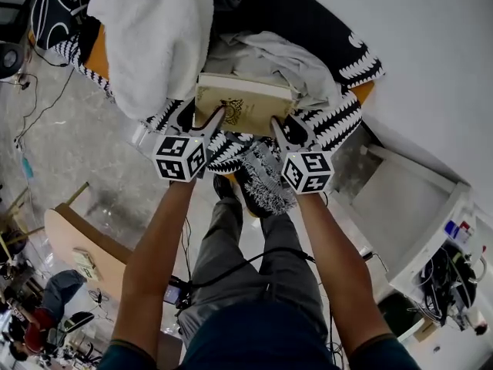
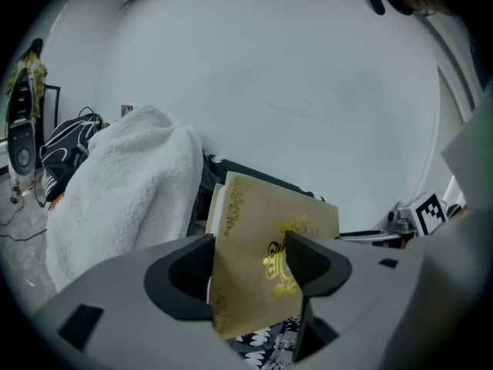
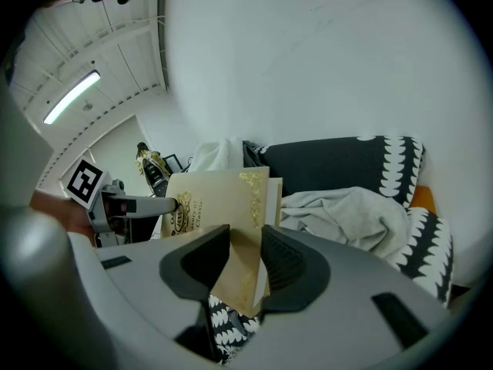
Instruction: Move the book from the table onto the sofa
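Over the sofa (image 1: 339, 122), I've left tongs (image 1: 202, 116) and right tongs (image 1: 293, 129) both pinching the book (image 1: 245, 102); uneven release onto rumpled grey cloth (image 1: 277, 56) could slide it off.

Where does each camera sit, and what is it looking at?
Head view: on the person's head, looking down at sofa and book; arms, legs, both grippers show.
Left gripper view: on the left gripper, facing wall and white blanket; jaws clamp the book.
Right gripper view: on the right gripper, facing the sofa; jaws clamp the book.
All three share the book.
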A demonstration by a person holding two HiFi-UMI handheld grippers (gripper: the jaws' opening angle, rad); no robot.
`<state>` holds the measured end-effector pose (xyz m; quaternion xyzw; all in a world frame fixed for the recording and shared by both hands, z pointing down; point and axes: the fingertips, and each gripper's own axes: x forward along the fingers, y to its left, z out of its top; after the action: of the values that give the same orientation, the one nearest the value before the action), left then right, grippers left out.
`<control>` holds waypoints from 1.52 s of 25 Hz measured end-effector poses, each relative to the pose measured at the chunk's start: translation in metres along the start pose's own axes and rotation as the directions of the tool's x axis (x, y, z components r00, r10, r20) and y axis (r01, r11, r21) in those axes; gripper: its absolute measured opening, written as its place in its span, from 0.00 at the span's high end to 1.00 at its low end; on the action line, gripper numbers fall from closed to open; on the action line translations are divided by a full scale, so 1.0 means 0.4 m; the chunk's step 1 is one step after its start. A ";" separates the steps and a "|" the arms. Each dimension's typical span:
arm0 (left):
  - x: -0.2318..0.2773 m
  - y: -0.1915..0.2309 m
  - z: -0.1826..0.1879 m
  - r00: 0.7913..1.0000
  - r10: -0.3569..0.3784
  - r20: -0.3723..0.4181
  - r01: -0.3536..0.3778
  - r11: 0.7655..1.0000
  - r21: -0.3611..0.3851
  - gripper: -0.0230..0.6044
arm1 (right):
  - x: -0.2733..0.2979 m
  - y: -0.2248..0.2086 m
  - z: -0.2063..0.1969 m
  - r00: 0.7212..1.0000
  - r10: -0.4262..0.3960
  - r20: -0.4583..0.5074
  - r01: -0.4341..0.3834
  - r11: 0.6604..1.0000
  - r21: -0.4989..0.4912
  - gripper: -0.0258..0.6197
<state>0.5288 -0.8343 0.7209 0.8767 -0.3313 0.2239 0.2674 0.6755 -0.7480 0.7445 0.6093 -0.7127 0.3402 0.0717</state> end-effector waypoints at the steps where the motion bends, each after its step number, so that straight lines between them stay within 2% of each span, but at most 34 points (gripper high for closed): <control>1: 0.009 0.007 -0.010 1.000 0.002 -0.005 -0.002 1.000 -0.007 0.51 | 0.010 -0.005 -0.008 1.000 0.000 -0.006 0.000 1.000 0.003 0.74; 26: 0.183 0.161 -0.270 0.987 0.036 -0.157 -0.055 0.991 -0.123 0.51 | 0.219 -0.102 -0.245 0.982 0.019 -0.186 -0.010 0.999 0.049 0.74; 38: 0.237 0.224 -0.381 0.979 0.046 -0.201 -0.082 0.981 -0.177 0.51 | 0.305 -0.131 -0.337 0.956 0.013 -0.294 0.006 0.998 0.062 0.74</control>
<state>0.4975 -0.8411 0.9188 0.8106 -0.3508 0.2861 0.3715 0.6515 -0.7722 0.9305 0.5527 -0.6841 0.4492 0.1571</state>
